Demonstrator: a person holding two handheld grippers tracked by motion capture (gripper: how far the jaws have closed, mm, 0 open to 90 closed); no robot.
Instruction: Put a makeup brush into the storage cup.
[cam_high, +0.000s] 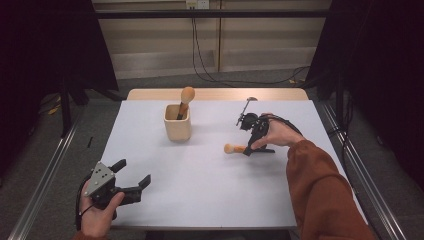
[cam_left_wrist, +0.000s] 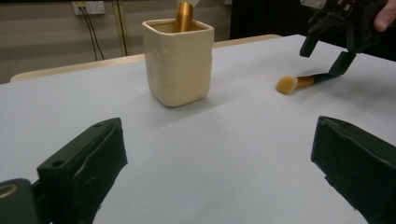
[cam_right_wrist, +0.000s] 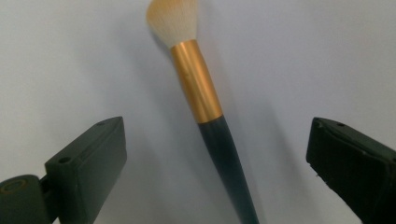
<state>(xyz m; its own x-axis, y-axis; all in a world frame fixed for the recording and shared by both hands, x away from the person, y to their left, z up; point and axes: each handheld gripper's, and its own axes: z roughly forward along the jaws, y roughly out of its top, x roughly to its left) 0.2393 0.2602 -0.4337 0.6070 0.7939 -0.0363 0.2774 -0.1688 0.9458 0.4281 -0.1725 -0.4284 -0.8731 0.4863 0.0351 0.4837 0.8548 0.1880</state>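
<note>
Lying flat on the white table (cam_high: 200, 190), the makeup brush (cam_right_wrist: 205, 112) sits right of centre, its bristle head toward the left and its dark handle toward the right. The right gripper (cam_high: 250, 150) is poised over the handle end with its jaws spread wide on either side of the brush; no jaw contact is visible. The left gripper (cam_high: 131, 176) is held at the near left corner of the table, jaws open and holding nothing, well apart from the brush. A cream square cup (cam_high: 177, 122) stands toward the far centre-left, with a second brush (cam_high: 185, 100) upright inside it.
</note>
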